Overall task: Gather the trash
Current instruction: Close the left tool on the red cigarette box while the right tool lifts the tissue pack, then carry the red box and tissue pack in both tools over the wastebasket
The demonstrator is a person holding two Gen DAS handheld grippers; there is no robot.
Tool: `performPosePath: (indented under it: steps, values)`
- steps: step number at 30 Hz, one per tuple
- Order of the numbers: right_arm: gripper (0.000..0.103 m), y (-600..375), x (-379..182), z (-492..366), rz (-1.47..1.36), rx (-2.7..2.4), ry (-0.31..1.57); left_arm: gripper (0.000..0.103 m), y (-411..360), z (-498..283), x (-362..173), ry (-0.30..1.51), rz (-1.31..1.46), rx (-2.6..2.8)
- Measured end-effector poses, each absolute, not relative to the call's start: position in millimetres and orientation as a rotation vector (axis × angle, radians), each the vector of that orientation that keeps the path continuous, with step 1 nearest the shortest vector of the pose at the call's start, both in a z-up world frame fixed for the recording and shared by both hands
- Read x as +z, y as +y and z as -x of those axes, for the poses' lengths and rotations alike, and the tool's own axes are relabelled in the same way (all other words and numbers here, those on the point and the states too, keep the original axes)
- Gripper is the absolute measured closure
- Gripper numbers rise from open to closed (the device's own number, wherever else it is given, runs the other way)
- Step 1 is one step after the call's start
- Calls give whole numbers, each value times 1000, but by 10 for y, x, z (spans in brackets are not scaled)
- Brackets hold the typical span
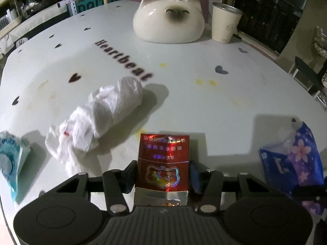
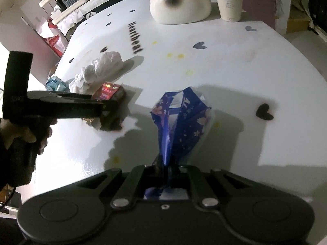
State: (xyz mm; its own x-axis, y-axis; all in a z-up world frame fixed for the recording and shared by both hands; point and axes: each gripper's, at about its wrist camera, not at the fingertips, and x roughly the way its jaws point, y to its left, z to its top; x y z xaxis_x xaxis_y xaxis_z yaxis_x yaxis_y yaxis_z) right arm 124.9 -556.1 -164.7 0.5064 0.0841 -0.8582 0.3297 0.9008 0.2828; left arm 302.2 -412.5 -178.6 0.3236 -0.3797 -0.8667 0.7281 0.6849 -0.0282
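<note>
Now left gripper clamping glossy red foil pack, right gripper pinching crinkled blue floral wrapper.

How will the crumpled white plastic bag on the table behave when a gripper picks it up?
The white plastic bag is twisted and wrinkled, so it probably hangs floppy and unfurls once lifted. It looks thin, so likely very light. Its glossy film may slip unless several folds are pinched.

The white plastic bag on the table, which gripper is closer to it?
Left. The left gripper, shut on the red pack, sits just beside the white bag. The right gripper, holding the blue wrapper, is farther off, beyond the left one.
</note>
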Motion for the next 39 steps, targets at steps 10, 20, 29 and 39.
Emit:
performPosePath:
  steps: [10, 20, 29, 39]
  values:
    - [100, -5556, -1519, -1227, -409, -177, 990, 51, -3737, -2683, -1601, 1012, -301, -696]
    - [100, -5399, -1196, -1225, -341, -155, 909, 51, -3323, -2356, -1210, 967, -174, -609]
    - [100, -5078, -912, -1163, -277, -89, 853, 51, -2943, -2075, -818, 901, -60, -527]
    - [100, -4649, -691, -1192, -213, -22, 819, 51, -2450, -1886, -607, 847, 8, -422]
